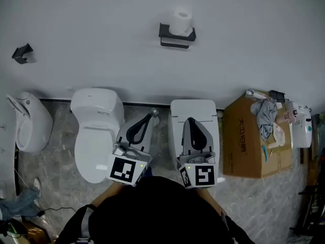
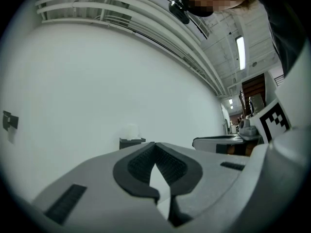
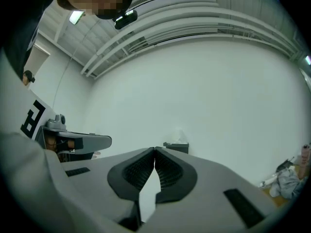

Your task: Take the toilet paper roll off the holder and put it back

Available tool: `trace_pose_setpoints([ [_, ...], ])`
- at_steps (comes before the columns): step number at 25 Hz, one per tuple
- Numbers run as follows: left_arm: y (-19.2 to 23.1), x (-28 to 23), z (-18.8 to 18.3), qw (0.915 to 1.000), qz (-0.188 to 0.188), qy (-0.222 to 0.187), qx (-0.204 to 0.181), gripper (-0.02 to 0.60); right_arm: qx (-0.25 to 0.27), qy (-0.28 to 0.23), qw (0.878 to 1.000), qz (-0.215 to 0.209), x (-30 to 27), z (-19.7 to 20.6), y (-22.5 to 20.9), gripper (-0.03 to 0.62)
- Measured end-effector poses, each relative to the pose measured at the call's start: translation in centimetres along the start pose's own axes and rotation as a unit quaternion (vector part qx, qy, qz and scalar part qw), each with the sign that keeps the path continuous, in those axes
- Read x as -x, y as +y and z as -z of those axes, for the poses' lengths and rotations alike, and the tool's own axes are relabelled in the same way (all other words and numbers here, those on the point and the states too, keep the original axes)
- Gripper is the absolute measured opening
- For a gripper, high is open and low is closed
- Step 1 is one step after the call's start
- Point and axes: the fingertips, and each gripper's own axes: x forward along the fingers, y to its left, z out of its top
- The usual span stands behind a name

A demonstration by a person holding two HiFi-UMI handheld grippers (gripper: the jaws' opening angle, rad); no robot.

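Both left gripper (image 1: 151,116) and right gripper (image 1: 190,119) are held closed and empty, well apart from the roll (image 1: 181,21) on its holder (image 1: 175,37). The approach is judged unfinished, with jaws to be opened next.

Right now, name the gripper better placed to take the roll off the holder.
Right, probably: the right gripper points nearly straight at the toilet paper roll; the left gripper sits further aside. Jaws shut on both.
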Motion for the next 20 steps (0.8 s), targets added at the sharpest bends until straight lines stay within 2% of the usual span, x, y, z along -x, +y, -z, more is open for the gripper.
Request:
trace_pose_setpoints([
  [12,4.6,-6.6,0.2,0.9995,0.031,0.003,0.001,0.006,-0.002,-0.002,1.0,0.031,-7.6,1.3,-2.4,0.023],
  [20,5.3,-8.5,1.0,0.9989,0.046,0.007,0.005,0.006,-0.008,0.007,0.999,0.053,-8.3,2.4,-3.5,0.023],
])
